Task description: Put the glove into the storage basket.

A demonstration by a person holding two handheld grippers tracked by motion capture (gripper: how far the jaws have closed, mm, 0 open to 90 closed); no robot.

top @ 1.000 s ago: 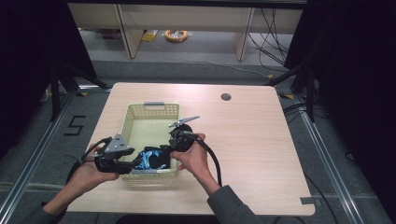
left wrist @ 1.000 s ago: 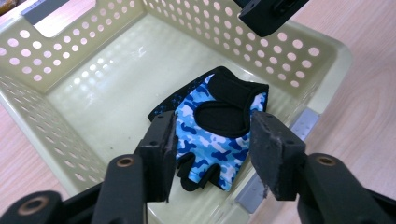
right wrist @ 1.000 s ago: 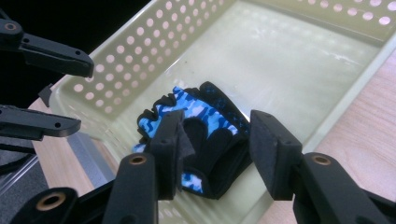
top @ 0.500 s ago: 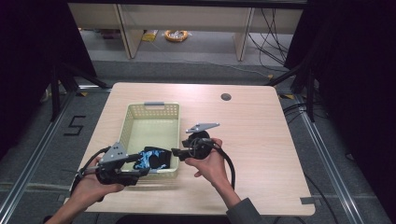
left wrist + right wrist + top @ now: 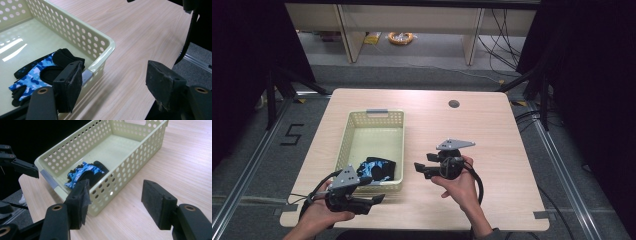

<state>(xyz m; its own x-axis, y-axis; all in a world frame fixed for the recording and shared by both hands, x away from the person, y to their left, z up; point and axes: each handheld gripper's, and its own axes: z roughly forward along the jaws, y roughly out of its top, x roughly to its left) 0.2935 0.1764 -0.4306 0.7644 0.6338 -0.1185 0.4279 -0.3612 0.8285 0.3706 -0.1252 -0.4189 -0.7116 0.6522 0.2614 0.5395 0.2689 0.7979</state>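
1. Your basket (image 5: 374, 131) is pale perforated plastic, its floor glossy under the light.
2. Inside the basket, the glove (image 5: 40, 72) is matt cloth, blue camouflage print with black.
3. The worktop (image 5: 492, 130) around the basket is smooth, matt wood grain.
4. Your tongs' pads (image 5: 157, 202) are rough black foam.

We see the table (image 5: 492, 135) brightly lit from overhead, while the surroundings left and right sink into near black. White glare streaks the basket (image 5: 15, 47) floor. The near gripper pads (image 5: 157, 202) look soft and out of focus.
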